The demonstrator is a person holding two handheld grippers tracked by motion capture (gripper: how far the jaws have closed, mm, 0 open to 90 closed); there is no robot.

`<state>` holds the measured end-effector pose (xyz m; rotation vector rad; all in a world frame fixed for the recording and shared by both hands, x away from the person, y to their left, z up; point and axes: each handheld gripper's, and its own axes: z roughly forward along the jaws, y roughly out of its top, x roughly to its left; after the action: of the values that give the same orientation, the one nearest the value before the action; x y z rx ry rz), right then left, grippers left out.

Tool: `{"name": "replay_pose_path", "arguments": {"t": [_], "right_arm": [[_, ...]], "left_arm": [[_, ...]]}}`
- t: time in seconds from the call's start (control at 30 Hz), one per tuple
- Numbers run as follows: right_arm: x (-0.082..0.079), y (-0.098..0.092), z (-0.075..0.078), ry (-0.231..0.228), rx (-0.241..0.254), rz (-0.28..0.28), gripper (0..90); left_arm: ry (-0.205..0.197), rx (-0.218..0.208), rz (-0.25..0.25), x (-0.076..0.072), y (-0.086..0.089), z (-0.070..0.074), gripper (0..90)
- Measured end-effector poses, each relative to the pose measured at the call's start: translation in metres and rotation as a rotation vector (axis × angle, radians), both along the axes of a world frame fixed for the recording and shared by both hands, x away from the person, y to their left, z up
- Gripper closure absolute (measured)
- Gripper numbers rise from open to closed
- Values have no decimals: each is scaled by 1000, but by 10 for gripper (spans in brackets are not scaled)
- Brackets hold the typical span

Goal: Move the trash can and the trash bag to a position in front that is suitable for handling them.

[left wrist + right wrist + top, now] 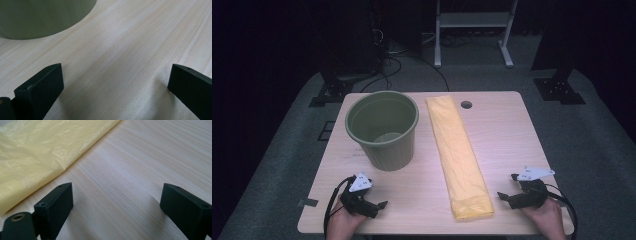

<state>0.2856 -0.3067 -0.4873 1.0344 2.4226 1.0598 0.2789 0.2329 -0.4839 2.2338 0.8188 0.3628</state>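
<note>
A green plastic bin (383,129) stands upright and empty on the left half of the wooden table (507,135). A folded yellow plastic bag (457,150) lies flat as a long strip down the middle. My left gripper (382,205) rests near the front left edge, open, with bare wood between its jaws; the bin's base (42,17) lies ahead of it. My right gripper (503,196) sits at the front right, open and holding nothing, just right of the bag's near end (37,152).
A round cable hole (466,104) is at the table's back edge. Beyond the table stand a white frame (472,25), dark stands and cables on grey carpet. Bare wood lies right of the bag.
</note>
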Motion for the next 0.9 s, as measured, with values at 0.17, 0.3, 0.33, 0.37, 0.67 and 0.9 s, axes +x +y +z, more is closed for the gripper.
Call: {"name": "replay_pose_path", "arguments": {"t": [0.17,0.3,0.33,0.37,0.67,0.9], "right_arm": [[1,-2,0,9,19,-3,105],[1,-2,0,7,25,-4,124],[1,-2,0,7,25,-4,124],[1,-3,0,8,27,-6,128],[0,-2,2,2,41,-32,213],[1,1,7,-7,48,-43,210]], "left_arm": [[1,1,16,0,-2,0,0],[1,1,16,0,-2,0,0],[1,1,16,0,-2,0,0],[1,1,16,0,-2,0,0],[1,1,16,0,-2,0,0],[1,1,15,0,-2,0,0]]}}
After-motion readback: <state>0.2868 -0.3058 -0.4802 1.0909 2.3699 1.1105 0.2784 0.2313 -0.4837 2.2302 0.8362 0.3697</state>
